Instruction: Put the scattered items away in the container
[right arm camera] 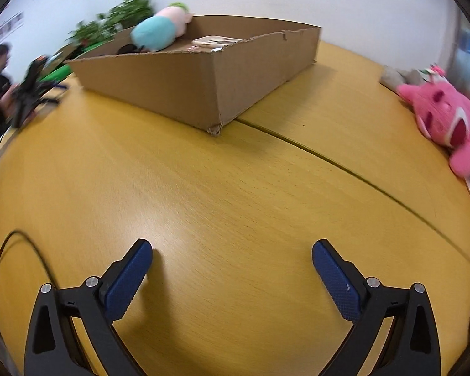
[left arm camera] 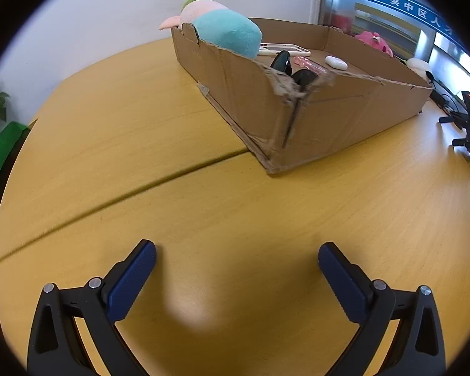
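Cardboard box (left arm camera: 297, 116) already holds the teal plush (left arm camera: 225, 33) and small items, so both tongs (left arm camera: 236, 250) (right arm camera: 232, 249) hover released, empty, over bare desk (right arm camera: 203, 188).

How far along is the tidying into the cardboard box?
Mostly done: the cardboard box already holds the teal plush, a white earbud case and some black items. Nothing is in hand; the left gripper and right gripper are open and empty. Possibly left: the pink plush on the table.
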`<state>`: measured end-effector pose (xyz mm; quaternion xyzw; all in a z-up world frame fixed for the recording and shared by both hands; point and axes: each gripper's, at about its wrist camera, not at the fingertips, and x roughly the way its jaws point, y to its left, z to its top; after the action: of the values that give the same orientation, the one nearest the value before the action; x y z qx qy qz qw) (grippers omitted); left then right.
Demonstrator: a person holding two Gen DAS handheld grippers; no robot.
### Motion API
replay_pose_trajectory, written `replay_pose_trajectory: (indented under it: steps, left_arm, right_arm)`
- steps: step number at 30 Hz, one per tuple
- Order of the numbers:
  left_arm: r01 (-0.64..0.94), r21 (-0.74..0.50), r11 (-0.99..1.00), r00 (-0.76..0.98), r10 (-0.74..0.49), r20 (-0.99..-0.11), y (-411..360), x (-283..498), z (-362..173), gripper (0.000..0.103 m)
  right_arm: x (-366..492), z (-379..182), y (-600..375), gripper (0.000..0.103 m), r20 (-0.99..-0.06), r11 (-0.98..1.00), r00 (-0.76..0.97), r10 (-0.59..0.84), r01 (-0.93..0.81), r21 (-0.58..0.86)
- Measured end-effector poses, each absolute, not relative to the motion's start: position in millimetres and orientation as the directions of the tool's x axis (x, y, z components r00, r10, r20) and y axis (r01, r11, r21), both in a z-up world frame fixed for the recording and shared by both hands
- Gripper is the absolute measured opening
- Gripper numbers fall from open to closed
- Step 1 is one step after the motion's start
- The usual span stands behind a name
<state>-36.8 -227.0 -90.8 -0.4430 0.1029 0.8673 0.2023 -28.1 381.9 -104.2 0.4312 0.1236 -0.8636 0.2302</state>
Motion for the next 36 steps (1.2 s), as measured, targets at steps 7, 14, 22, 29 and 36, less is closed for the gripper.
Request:
replay_pose_trajectory:
  steps: [7, 14, 22, 29, 36]
  left_arm:
    - [-0.444, -0.003, -0.896, -0.525, 0.262, -0.810, -237.7, -49.3, -92.5, 0.103]
    - [-0.445, 0.001, -0.896, -0.527, 0.261, -0.809, -240.3, -49.4, -92.5, 0.103]
    - [-0.445, 0.000, -0.896, -0.527, 0.261, -0.809, -239.8, -49.0, -92.2, 0.103]
    - [-0.444, 0.000, -0.896, -0.527, 0.261, -0.809, -239.4, -48.8, -91.9, 0.103]
    - [-0.444, 0.000, -0.896, -0.527, 0.261, -0.809, -239.4, -48.8, -91.7, 0.103]
  right_arm:
    - [-35.4, -103.4, 405.3, 0.103, -0.802, -0.855, -0.517, -0.301, 0.519, -0.014]
    - [-35.4, -103.6, 404.1, 0.103, -0.802, -0.852, -0.516, -0.300, 0.523, -0.017]
    - [-35.3, -103.7, 404.4, 0.103, -0.802, -0.853, -0.516, -0.300, 0.522, -0.017]
    - [-35.1, -103.8, 404.6, 0.103, -0.802, -0.853, -0.516, -0.300, 0.521, -0.016]
    - [-35.0, -103.9, 404.7, 0.103, -0.802, -0.854, -0.516, -0.299, 0.520, -0.016]
